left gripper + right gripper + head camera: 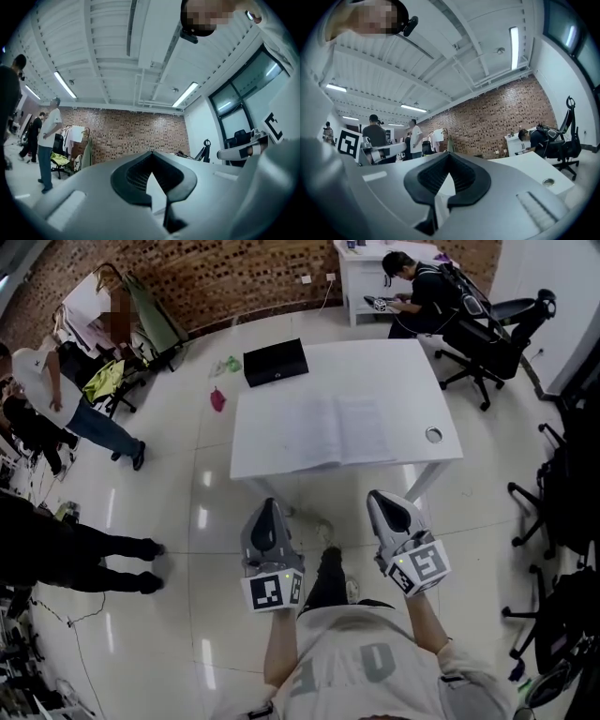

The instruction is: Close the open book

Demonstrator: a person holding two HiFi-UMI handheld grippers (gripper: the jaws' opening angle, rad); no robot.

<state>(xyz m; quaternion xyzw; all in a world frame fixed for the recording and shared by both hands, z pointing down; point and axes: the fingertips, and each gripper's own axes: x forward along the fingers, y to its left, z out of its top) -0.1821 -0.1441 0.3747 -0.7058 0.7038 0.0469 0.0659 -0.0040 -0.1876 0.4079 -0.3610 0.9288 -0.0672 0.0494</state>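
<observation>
left gripper (269, 512): jaws together, tips meeting with nothing between them. Its own view shows only the room and ceiling beyond the tips, no book.
right gripper (386, 502): jaws together as well and empty. In its own view the near desk corner shows ahead and to the right of the tips.
open book (343, 432): lies flat on the desk with both page spreads facing up. It is ahead of both pairs of jaws and well apart from them, roughly on the line between the two grippers, a little nearer the right one's side.
desk (267, 442): white, standing across a stretch of bare floor beyond the jaws. Neither gripper is over it.
black box (275, 362): at the far left corner of the desk, beyond the book and ahead of the left jaws, apart from the book.
cable hole (433, 435): in the desk top to the right of the book, ahead of the right jaws.
done so far: nothing of the closing itself, judging by the flat, fully spread pages. No cover or page is lifted.
left to do: by my reading, all of it. The jaws must reach the desk, one pair must catch an outer edge of the book, and that half must be swung over onto the other.
stage: approach, with no contact made.
</observation>
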